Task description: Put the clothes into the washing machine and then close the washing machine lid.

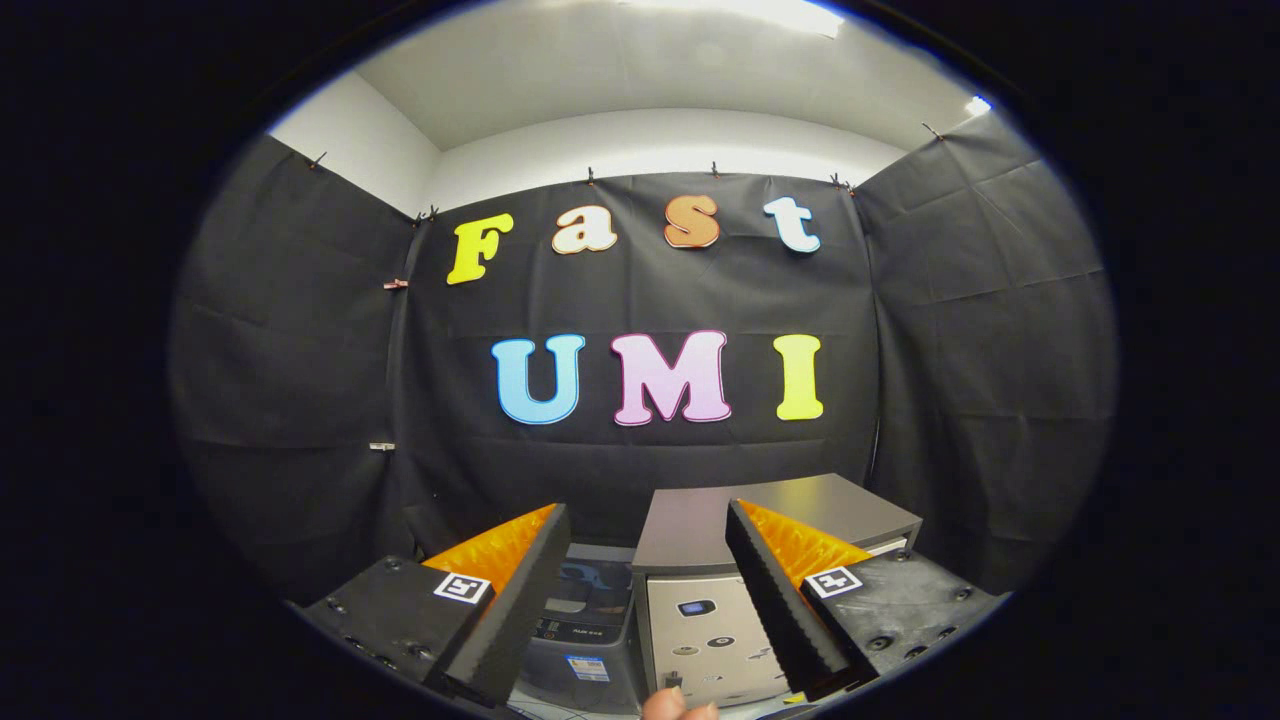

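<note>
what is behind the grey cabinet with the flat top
Right behind the grey cabinet hangs the black cloth wall. The open tongs frame it, holding nothing. Its lower front is partly hidden by one finger; a washing machine sits beside it.

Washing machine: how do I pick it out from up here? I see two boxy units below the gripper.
Start at the black cloth back wall; two units stand at its foot, seen between the open gripper fingers. The washing machine is the lower, darker unit on the left, ahead of the left finger. Its neighbour, the pale cabinet, stands taller with a flat grey top.
</note>
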`<state>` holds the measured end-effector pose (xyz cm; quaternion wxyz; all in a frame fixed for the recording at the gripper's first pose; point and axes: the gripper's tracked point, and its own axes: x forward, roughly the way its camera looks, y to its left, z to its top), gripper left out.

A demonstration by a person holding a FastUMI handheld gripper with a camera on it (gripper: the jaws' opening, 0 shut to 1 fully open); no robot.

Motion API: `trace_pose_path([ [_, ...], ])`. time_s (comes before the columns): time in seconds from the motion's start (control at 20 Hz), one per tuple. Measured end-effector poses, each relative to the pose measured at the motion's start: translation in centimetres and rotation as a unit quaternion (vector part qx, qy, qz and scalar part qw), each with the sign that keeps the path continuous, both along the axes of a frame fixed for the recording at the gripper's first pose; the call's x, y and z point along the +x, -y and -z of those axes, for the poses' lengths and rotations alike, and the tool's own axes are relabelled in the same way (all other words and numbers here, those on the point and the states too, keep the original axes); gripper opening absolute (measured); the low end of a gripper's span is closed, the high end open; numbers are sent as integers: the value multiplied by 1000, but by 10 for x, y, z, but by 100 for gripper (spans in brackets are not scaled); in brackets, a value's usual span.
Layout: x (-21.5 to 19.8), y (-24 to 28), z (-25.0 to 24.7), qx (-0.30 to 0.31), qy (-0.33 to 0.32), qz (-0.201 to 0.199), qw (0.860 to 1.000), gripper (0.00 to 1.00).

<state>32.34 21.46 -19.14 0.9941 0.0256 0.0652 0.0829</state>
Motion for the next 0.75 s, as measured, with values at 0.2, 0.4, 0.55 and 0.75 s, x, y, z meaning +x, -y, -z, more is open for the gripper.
trace_pose_path([
  [0.2, -2, -2, 0, 1, 1, -4, 1000, 98],
  [0.4, -2, -2, 0, -3, 3, -7, 1000, 98],
  [0.55, -6, -3, -1, -2, 5, -10, 1000, 98],
  [0.75, -5, -4, -1, -4, 7, -14, 1000, 98],
])
